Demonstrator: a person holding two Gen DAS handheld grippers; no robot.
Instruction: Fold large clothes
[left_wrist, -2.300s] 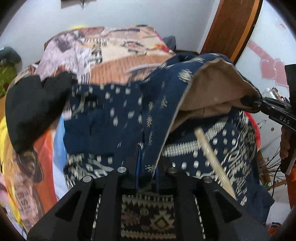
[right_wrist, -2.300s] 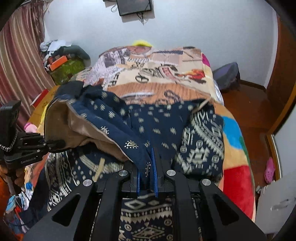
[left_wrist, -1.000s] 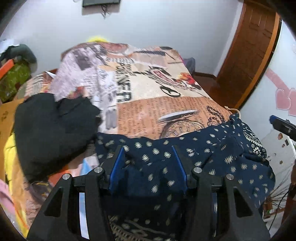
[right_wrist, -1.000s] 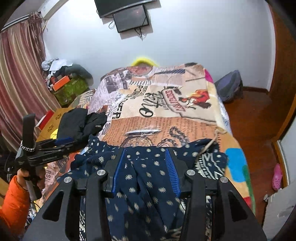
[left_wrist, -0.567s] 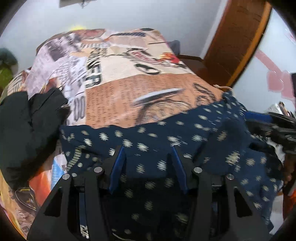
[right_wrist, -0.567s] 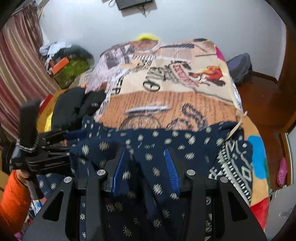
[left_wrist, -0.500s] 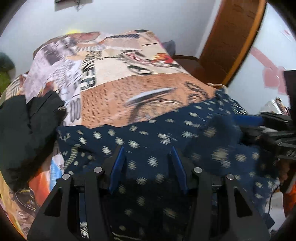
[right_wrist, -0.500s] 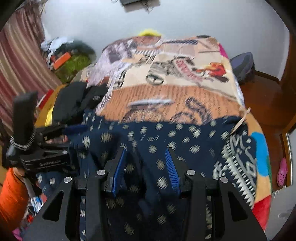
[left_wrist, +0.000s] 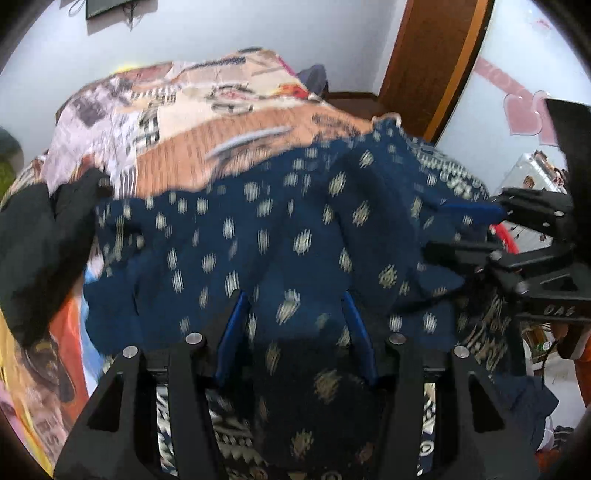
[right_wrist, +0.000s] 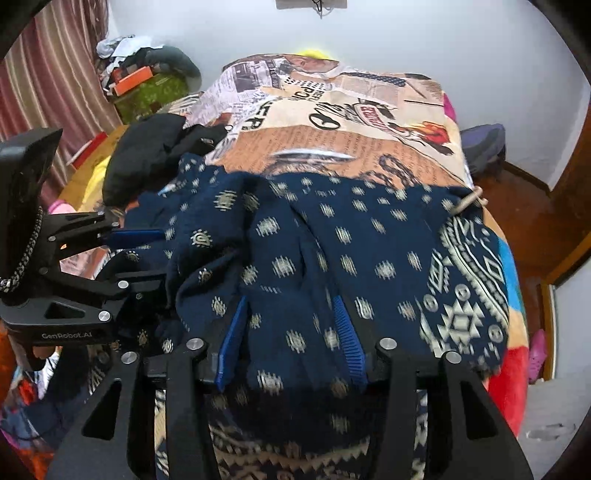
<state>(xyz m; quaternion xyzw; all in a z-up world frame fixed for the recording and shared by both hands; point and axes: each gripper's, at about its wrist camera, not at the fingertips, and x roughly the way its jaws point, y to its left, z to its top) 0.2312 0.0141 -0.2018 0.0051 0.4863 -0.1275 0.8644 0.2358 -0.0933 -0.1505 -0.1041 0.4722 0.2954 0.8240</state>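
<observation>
A large navy garment (left_wrist: 280, 236) with cream motifs and a patterned border lies folded over on the bed; it also shows in the right wrist view (right_wrist: 332, 251). My left gripper (left_wrist: 295, 306) is open, its blue pads spread, with folds of the garment lying between them. My right gripper (right_wrist: 288, 314) is open in the same way over the garment's near side. Each gripper shows in the other's view, open at the garment's side edge: the right one (left_wrist: 476, 229), the left one (right_wrist: 147, 251).
The bed carries a newspaper-print blanket (right_wrist: 332, 110). A black garment (right_wrist: 147, 155) lies at the bed's left side, also in the left wrist view (left_wrist: 37, 240). A cluttered pile (right_wrist: 147, 74) stands by the striped curtain. A wooden door (left_wrist: 436, 66) is to the right.
Both grippers let go of the navy garment's lifted edge and opened after carrying it forward over the rest. In the last half second both sank a little closer to the cloth.
</observation>
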